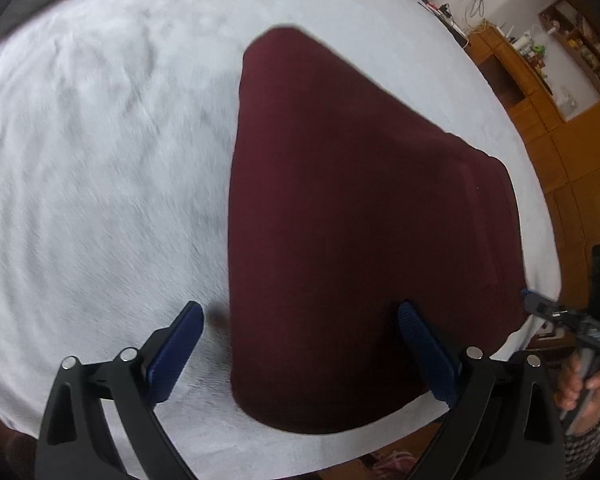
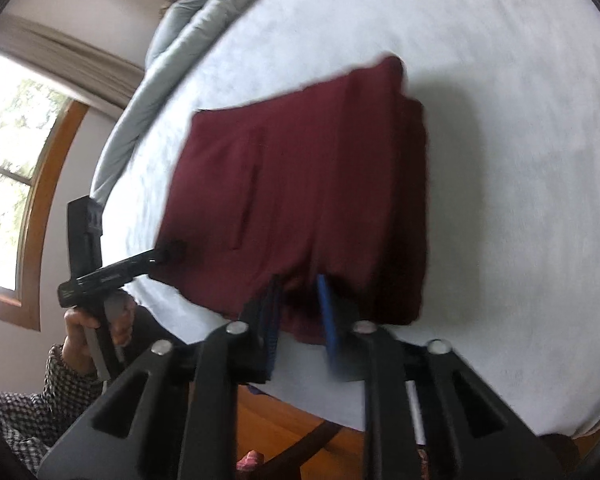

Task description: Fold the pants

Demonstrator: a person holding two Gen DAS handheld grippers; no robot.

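Dark maroon pants (image 1: pixel 352 220) lie folded into a thick block on the white bed sheet (image 1: pixel 100 160), close to the bed's near edge. My left gripper (image 1: pixel 300 308) is open wide, one blue pad (image 1: pixel 176 348) over the bare sheet and the other over the cloth near its front edge. In the right wrist view the pants (image 2: pixel 300 168) show a pocket slit. My right gripper (image 2: pixel 299 280) is shut on a bunch of cloth at their near hem. The left gripper (image 2: pixel 168 254) shows side on at the pants' near left corner, and the right gripper (image 1: pixel 536 300) peeks in at the far right corner.
A grey duvet (image 2: pixel 180 32) is bunched along the bed's far side. The bed's edge runs just under both grippers, with wooden floor (image 2: pixel 284 420) below. Wooden shelves (image 1: pixel 540 80) and a window (image 2: pixel 12 160) stand beyond. A person's hand (image 2: pixel 96 320) in a checked sleeve holds each handle.
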